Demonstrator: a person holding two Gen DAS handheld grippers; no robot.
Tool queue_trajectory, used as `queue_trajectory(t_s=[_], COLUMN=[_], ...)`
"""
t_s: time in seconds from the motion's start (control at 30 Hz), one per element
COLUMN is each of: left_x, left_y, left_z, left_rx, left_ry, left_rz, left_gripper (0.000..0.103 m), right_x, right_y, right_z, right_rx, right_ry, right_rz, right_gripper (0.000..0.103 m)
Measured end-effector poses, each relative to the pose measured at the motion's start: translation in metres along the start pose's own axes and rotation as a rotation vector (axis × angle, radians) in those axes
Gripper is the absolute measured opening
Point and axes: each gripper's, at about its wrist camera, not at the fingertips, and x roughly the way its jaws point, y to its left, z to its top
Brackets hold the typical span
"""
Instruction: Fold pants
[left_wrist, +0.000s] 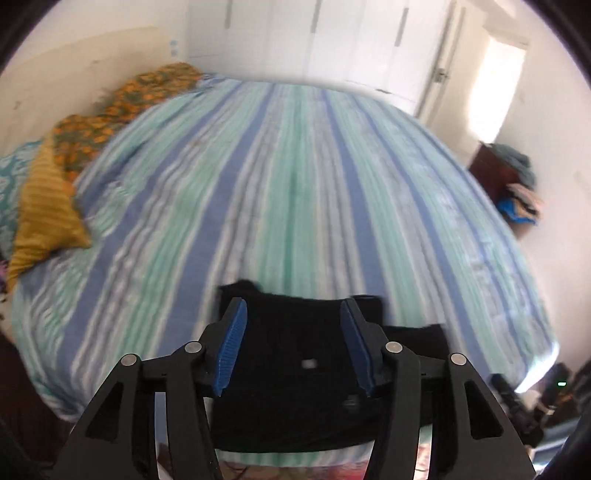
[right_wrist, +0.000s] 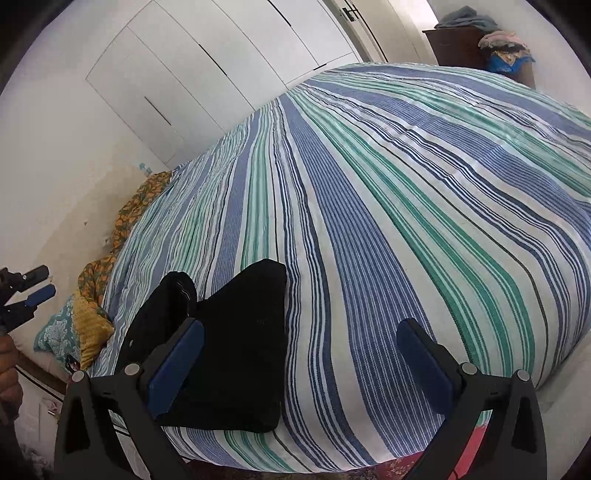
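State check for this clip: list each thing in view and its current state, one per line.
pants: black, folded into a compact stack, lying on the bed, nothing gripping them
left gripper: jaws open, empty, above the pants
right gripper: jaws wide open, empty
striped bedcover: spread flat

No text, label, brand, number or sign can be read in either view. A small pale patch on the black pants (left_wrist: 309, 363) is too blurred to make out, and no lettering shows on the striped bed cover (right_wrist: 388, 206).
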Motion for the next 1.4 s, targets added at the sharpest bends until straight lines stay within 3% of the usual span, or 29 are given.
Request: queue_trajectory(t_s=[0.07, 0.17, 0.23, 0.3, 0.4, 0.5, 0.57, 0.73, 0.8, 0.93, 1.0, 1.1, 1.2, 1.27, 1.4], left_x=[0.022, 0.067, 0.090, 0.099, 0.091, 0.082, 0.079, 0.074, 0.074, 0.076, 0.077, 0.076, 0.070, 0.057, 0.033], left_y=[0.026, 0.033, 0.018, -0.002, -0.018, -0.016, -0.006, 0.004, 0.002, -0.002, -0.001, 0.002, 0.007, 0.019, 0.066], left_z=[-0.028, -0.073, -0.098, -0.112, -0.115, -0.115, -0.116, -0.126, -0.128, -0.130, -0.130, -0.131, -0.130, -0.128, -0.130], left_rx=[-0.016, -0.037, -0.022, -0.006, 0.028, 0.015, -0.016, -0.057, -0.041, -0.011, -0.012, -0.028, -0.055, -0.110, -0.297], left_ry=[0.038, 0.164, 0.219, 0.211, 0.160, 0.156, 0.153, 0.139, 0.133, 0.120, 0.116, 0.107, 0.092, 0.032, -0.082], left_rz=[0.079, 0.068, 0.034, 0.025, 0.022, 0.001, -0.030, -0.068, -0.066, -0.050, -0.046, -0.062, -0.055, 0.005, 0.077], left_gripper=[0.047, 0.034, 0.034, 0.035, 0.036, 0.039, 0.040, 0.042, 0.044, 0.046, 0.046, 0.047, 0.047, 0.047, 0.055], right_x=[0.000, 0.006, 0.005, 0.008, 0.038, 0.086, 0.114, 0.162, 0.170, 0.185, 0.193, 0.198, 0.206, 0.204, 0.176], right_y=[0.014, 0.035, 0.051, 0.067, 0.088, 0.105, 0.117, 0.136, 0.140, 0.144, 0.145, 0.147, 0.155, 0.168, 0.178], right_z=[-0.002, -0.007, -0.008, -0.003, 0.010, 0.015, 0.013, -0.004, -0.007, -0.012, -0.013, -0.016, -0.025, -0.027, -0.008], right_rx=[-0.060, -0.133, -0.158, -0.170, -0.131, -0.070, -0.110, -0.163, -0.205, -0.255, -0.226, -0.213, -0.245, -0.321, -0.298], right_ry=[0.000, 0.044, 0.074, 0.120, 0.322, 0.539, 0.622, 0.792, 0.814, 0.897, 0.933, 0.952, 0.950, 0.905, 0.789], right_rz=[0.009, 0.067, 0.174, 0.302, 0.526, 0.623, 0.591, 0.584, 0.532, 0.508, 0.555, 0.587, 0.543, 0.496, 0.561], right_gripper=[0.103, 0.103, 0.103, 0.103, 0.103, 0.096, 0.082, 0.073, 0.071, 0.058, 0.053, 0.052, 0.042, 0.027, 0.021])
